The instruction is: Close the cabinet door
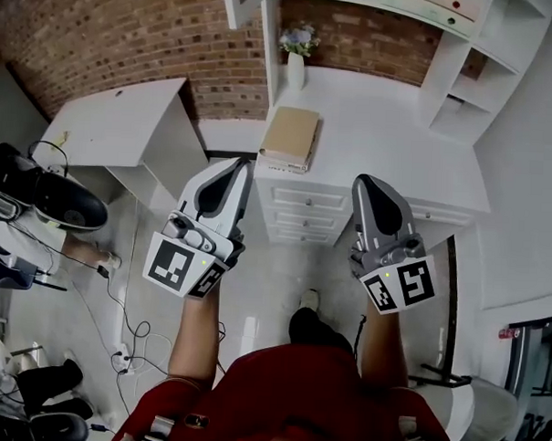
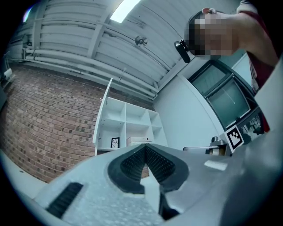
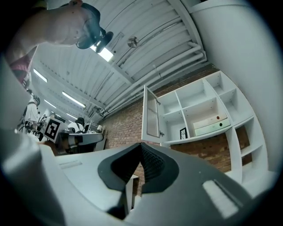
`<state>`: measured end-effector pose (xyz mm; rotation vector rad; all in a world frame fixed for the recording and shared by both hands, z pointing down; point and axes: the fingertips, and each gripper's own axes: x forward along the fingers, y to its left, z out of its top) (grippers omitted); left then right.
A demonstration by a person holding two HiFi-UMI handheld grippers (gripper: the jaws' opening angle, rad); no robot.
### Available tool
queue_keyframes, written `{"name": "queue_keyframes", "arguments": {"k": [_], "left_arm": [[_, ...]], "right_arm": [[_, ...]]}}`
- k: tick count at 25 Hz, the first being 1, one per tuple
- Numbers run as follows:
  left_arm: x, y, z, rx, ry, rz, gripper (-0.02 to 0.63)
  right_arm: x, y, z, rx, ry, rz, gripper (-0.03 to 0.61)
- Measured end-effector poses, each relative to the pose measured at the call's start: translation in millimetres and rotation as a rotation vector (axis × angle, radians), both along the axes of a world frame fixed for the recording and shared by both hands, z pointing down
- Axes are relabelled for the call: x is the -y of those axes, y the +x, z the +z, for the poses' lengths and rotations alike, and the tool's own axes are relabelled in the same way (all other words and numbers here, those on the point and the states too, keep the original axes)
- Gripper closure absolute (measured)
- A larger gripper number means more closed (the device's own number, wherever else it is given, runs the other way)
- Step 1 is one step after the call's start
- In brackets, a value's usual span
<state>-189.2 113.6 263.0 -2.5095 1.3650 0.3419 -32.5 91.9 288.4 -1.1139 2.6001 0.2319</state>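
Note:
The white wall cabinet (image 3: pixel 199 114) hangs on the brick wall above a desk, and its glazed door (image 3: pixel 152 112) stands open, swung out to the left. The left gripper view shows the same door (image 2: pixel 101 119) edge-on beside the open shelves (image 2: pixel 130 126). From the head view only the door's lower part (image 1: pixel 241 5) shows at the top edge. My left gripper (image 1: pixel 240 163) (image 2: pixel 145 145) and right gripper (image 1: pixel 364 180) (image 3: pixel 141 144) are held side by side in front of the desk, both tilted upward, well short of the door. Both are shut with nothing between the pads.
A white desk (image 1: pixel 380 128) with drawers (image 1: pixel 304 212) stands ahead, carrying a tan box (image 1: pixel 291 135) and a vase of flowers (image 1: pixel 297 56). A white side table (image 1: pixel 116 121) is at the left. Bags, shoes and cables (image 1: pixel 125 327) lie on the floor at the left.

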Motion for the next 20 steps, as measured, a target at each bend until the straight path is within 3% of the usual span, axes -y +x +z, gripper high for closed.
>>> {"name": "queue_keyframes", "arguments": {"k": [10,20], "left_arm": [[132.7,18.2,-15.0,0.004,0.016,-0.037,0.612],[207.6,9.9,-8.7,-0.002,-0.041,-0.102,0.612]], "right_arm": [[134.1,11.1,-27.4,-0.006,0.059,-0.058,0.565],[202.1,10.4,-25.1,-0.010,0.058,-0.113,0.565]]}}
